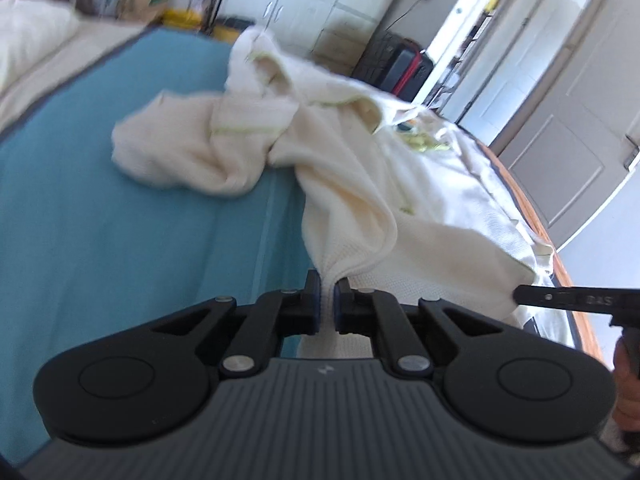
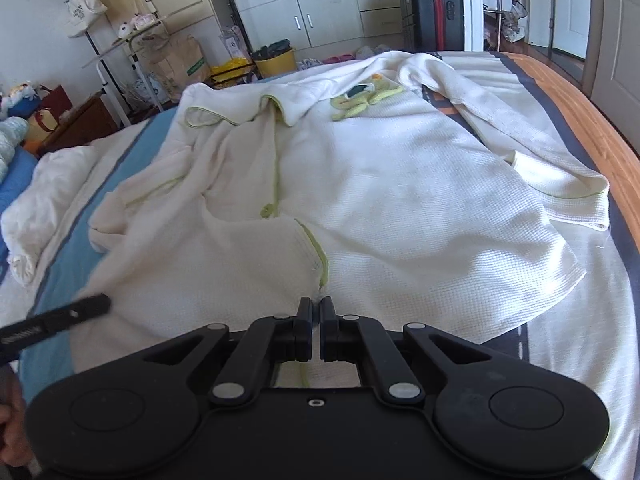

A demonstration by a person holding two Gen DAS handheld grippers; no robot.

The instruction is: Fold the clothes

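A cream waffle-knit robe with lime-green piping (image 2: 400, 208) is lying spread across the blue-and-white bedsheet (image 1: 120, 220), its sleeves flung out and its front panels rumpled, so the folding is looking barely begun with every fold left to make. The left gripper (image 1: 329, 288) is pinching the hem's left corner while the right gripper (image 2: 318, 308) is clamping the piped hem edge.

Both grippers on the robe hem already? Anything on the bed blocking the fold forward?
Yes, the left gripper and right gripper are each shut on the cream robe hem. Nothing foreign lies ahead; only the robe's own bunched left sleeve and hood.
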